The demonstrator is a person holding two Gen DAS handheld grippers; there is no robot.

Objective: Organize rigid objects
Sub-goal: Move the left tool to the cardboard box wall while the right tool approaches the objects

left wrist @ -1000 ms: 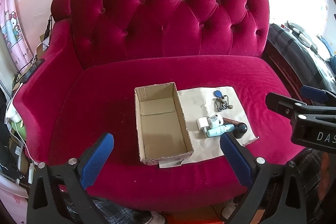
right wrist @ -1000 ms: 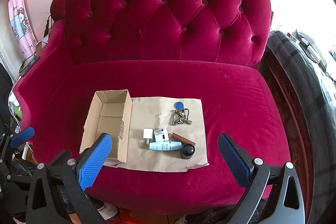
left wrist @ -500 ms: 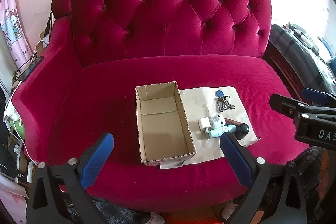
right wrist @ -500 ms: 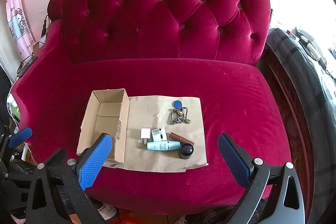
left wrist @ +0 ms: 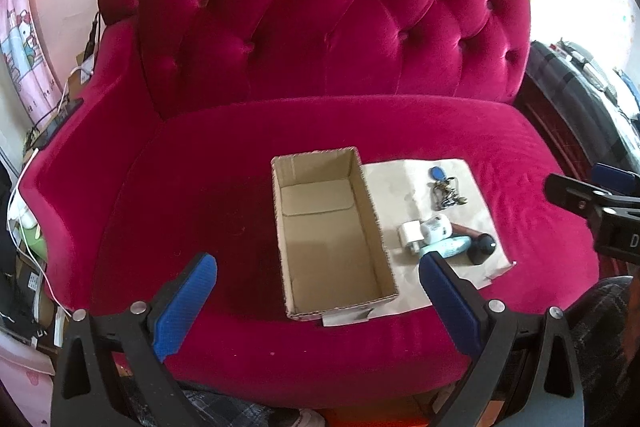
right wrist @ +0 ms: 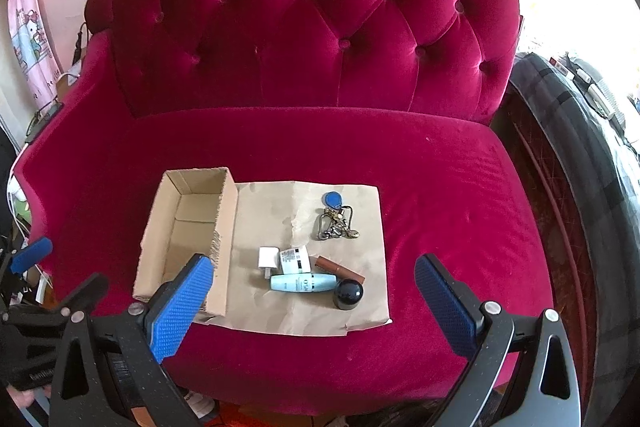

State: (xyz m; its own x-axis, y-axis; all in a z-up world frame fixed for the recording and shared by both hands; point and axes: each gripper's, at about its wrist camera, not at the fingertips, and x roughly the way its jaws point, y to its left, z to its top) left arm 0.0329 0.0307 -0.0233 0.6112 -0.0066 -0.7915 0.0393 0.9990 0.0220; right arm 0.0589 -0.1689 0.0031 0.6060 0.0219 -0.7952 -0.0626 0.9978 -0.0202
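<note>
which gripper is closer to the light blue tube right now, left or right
Right, by a hedged judgement. The right gripper hangs open over the sofa's front edge, facing the light blue tube. The left gripper, also open, faces the cardboard box, with the tube off to its right.

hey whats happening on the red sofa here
A person holds a gripper in each hand above the sofa; the left gripper and the right gripper are both open and hold nothing. An empty cardboard box sits beside a sheet of brown paper. On the paper lie a keyring with a blue fob, a white charger plug, a light blue tube and a black round cap. Nothing is packed yet.
</note>
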